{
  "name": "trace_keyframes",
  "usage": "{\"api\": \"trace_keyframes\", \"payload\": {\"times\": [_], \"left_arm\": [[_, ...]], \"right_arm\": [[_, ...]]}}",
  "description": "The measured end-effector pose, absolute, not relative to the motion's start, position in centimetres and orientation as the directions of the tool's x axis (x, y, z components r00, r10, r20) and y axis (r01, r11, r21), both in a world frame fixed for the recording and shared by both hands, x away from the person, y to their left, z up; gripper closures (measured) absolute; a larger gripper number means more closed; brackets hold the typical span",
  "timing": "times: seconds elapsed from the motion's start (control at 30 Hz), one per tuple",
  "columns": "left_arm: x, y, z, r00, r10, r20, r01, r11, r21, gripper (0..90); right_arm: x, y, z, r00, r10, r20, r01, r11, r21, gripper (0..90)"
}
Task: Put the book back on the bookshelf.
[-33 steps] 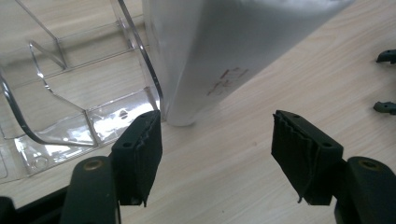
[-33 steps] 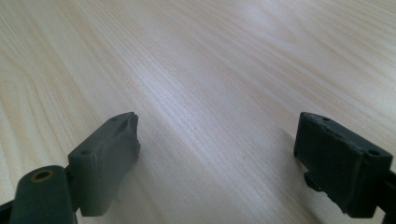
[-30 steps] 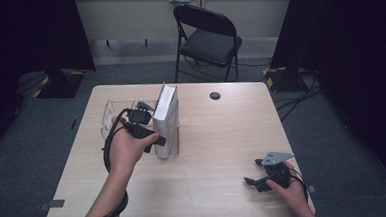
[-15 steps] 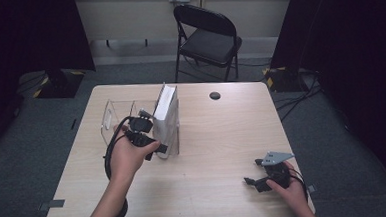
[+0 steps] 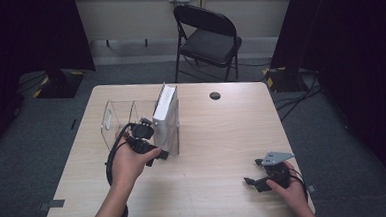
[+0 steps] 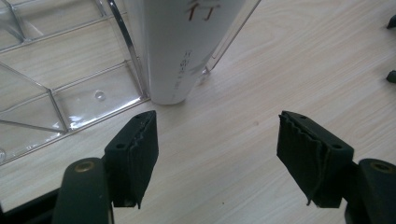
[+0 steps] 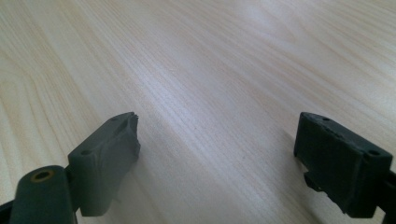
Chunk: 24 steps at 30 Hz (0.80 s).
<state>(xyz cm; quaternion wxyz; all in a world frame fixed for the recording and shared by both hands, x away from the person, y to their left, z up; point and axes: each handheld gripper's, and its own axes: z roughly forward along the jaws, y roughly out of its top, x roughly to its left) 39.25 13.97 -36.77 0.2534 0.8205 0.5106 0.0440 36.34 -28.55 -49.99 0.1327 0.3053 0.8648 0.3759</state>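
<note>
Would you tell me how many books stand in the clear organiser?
1: a white book upright in the clear organiser's right-hand slot; its other compartments look empty.

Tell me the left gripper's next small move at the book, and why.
Probably back the left gripper straight away from the white book. Its jaws have just been opening and hold nothing, and the book already stands upright at the end of the clear plastic organizer, so lingering close only risks toppling it.
</note>
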Motion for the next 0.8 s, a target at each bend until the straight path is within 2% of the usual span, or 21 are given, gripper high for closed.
{"api": "trace_keyframes", "payload": {"times": [0.8], "left_arm": [[38.3,12.1,-38.7,0.544,0.812,-0.212,0.785,-0.402,0.471,24.2]], "right_arm": [[36.3,-28.5,-50.0,-0.778,0.628,0.0,0.428,0.531,0.731,13.2]]}}
